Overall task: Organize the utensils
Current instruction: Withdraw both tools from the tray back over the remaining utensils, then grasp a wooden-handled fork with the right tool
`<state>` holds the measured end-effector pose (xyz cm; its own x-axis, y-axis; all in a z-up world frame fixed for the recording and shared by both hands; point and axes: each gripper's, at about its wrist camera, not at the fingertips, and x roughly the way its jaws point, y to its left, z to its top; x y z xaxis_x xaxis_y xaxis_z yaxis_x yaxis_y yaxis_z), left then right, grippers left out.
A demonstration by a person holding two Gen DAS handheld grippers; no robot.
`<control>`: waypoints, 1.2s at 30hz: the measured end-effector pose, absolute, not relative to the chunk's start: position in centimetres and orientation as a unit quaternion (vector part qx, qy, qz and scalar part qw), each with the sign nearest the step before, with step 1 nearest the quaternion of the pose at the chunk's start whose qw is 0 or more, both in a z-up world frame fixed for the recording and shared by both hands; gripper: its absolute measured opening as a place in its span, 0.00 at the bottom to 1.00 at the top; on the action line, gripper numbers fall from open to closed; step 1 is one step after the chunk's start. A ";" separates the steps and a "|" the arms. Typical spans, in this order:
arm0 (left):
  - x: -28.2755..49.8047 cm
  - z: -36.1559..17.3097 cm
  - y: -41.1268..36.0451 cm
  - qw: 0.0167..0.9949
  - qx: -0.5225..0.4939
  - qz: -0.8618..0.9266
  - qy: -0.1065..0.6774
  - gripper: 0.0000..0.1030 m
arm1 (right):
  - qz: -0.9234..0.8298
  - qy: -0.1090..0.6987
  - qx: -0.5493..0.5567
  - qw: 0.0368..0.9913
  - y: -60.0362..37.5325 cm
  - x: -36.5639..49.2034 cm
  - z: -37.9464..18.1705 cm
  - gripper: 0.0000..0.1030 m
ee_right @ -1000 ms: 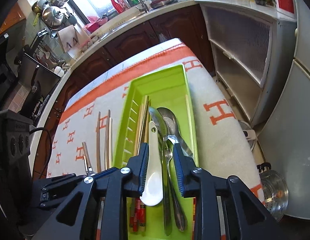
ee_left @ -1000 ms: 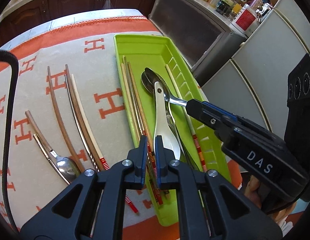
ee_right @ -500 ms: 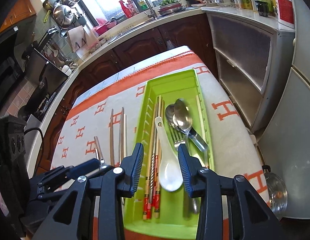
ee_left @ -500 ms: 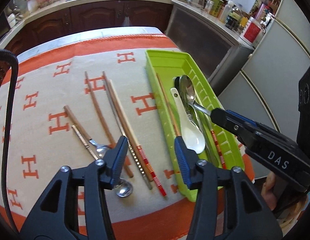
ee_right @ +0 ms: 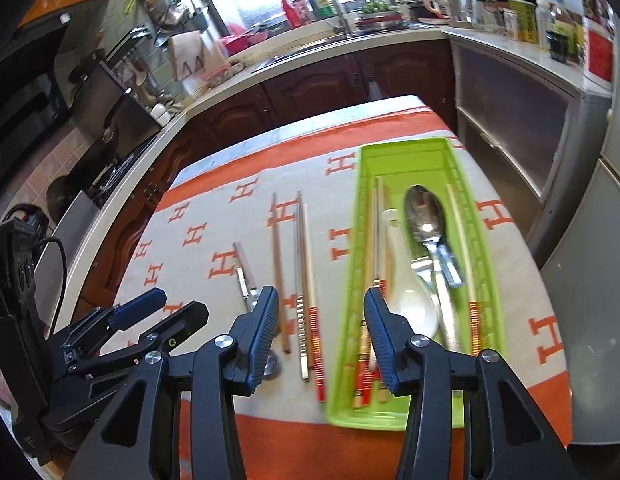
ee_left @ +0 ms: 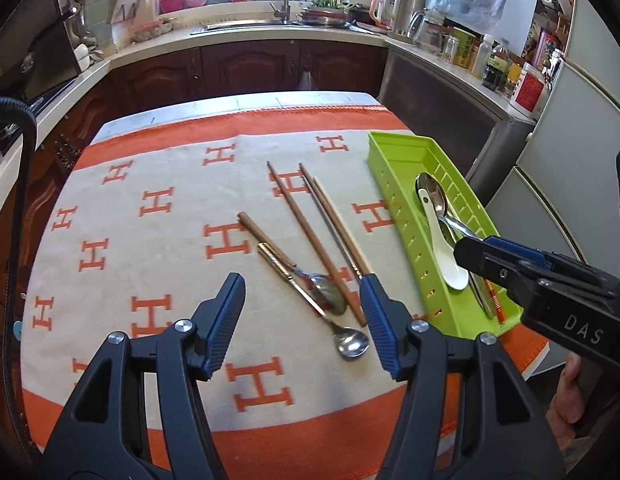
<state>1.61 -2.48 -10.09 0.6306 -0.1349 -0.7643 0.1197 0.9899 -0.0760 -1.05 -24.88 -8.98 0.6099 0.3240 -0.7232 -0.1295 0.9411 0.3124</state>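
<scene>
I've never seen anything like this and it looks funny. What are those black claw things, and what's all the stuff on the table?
Those claws are not a robot. A person holds one hand-held gripper in each hand, and a small camera on each looks forward along its two fingers. One picture comes from the left hand-held gripper, the other from the right hand-held gripper.

Both have just been opening their jaws, and nothing is between them now, so nothing is held.

On the orange-and-cream cloth sits a green tray. In it lie a white spoon, metal spoons and some chopsticks. Loose chopsticks and two more spoons are on the cloth, not yet put in the tray.
</scene>
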 end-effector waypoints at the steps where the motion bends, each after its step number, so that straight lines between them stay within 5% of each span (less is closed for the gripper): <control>1: 1.3 -10.1 -1.8 0.905 -0.014 -0.072 0.420 0.55 | 0.129 0.424 0.111 0.890 -24.3 -1.1 -8.9 0.44; 6: 0.8 -10.7 1.0 0.906 -0.031 -0.063 0.418 0.58 | 0.139 0.423 0.085 0.891 -20.8 -1.4 -8.9 0.57; 17: 3.6 -14.9 5.3 0.878 -0.067 -0.061 0.471 0.59 | 0.169 0.454 -0.002 0.875 -13.8 3.8 -13.1 0.58; 23: 5.1 -16.6 6.1 0.867 -0.077 -0.063 0.488 0.59 | 0.180 0.488 -0.048 0.853 -12.0 7.8 -16.0 0.31; 36: 6.1 -18.3 7.4 0.857 -0.098 -0.061 0.503 0.59 | 0.223 0.506 -0.147 0.820 -9.6 8.7 -17.8 0.29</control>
